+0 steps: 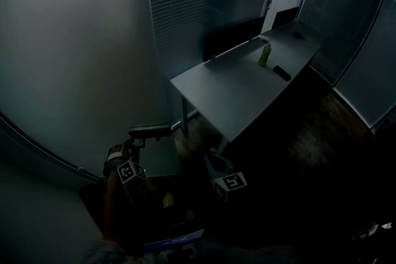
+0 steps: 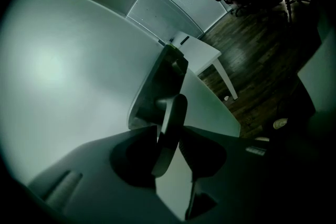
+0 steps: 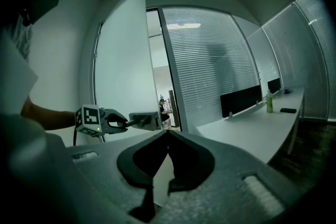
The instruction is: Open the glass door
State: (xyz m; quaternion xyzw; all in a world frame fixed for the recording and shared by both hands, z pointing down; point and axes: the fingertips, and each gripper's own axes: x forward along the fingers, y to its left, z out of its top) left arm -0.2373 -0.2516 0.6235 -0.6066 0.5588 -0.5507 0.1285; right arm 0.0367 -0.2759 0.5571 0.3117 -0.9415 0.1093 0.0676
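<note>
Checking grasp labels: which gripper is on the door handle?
The left gripper: its jaws clamp the door handle. The right gripper is shut on nothing.

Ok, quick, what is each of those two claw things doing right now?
Left gripper: closed on the dark lever-shaped door handle.
Right gripper: closed, holding nothing.

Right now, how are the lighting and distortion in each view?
Head view: very dim, floor nearly black, desk palest. Left gripper view: soft glare on the door, handle a dark silhouette. Right gripper view: brightest, fisheye bows the blinds.
</note>
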